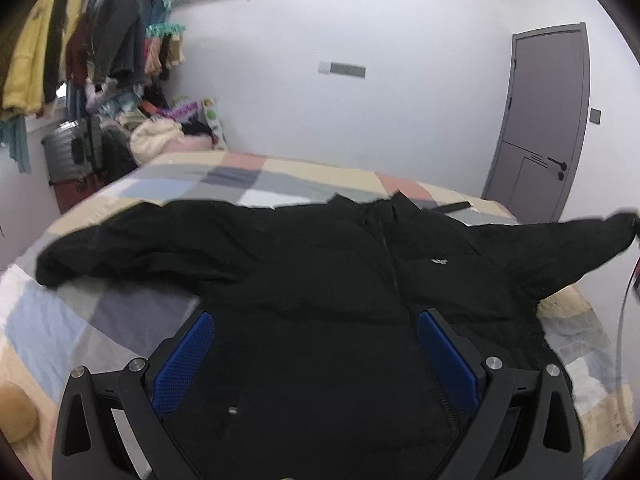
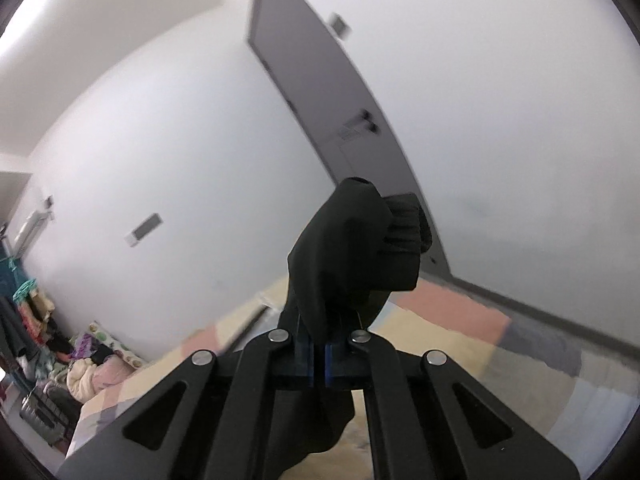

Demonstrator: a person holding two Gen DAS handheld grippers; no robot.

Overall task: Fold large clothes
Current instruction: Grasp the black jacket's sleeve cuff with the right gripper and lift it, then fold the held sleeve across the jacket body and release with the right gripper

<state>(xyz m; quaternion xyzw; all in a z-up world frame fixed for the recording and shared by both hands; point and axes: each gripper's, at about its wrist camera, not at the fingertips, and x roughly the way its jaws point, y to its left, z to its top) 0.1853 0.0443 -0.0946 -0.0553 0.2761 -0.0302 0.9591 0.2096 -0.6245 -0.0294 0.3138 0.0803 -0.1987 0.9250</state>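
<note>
A black zip-up jacket lies front side up on the patchwork bed, with both sleeves spread outward. My left gripper is open, its blue pads on either side of the jacket's lower body, holding nothing. The jacket's right sleeve is lifted off the bed toward the frame's right edge. In the right wrist view, my right gripper is shut on that sleeve's cuff, which bunches up above the jaws and hangs below them.
A rack of hanging clothes and a pile of clothes and bags stand at the far left beside a grey suitcase. A grey door is at the far right. White walls lie beyond the bed.
</note>
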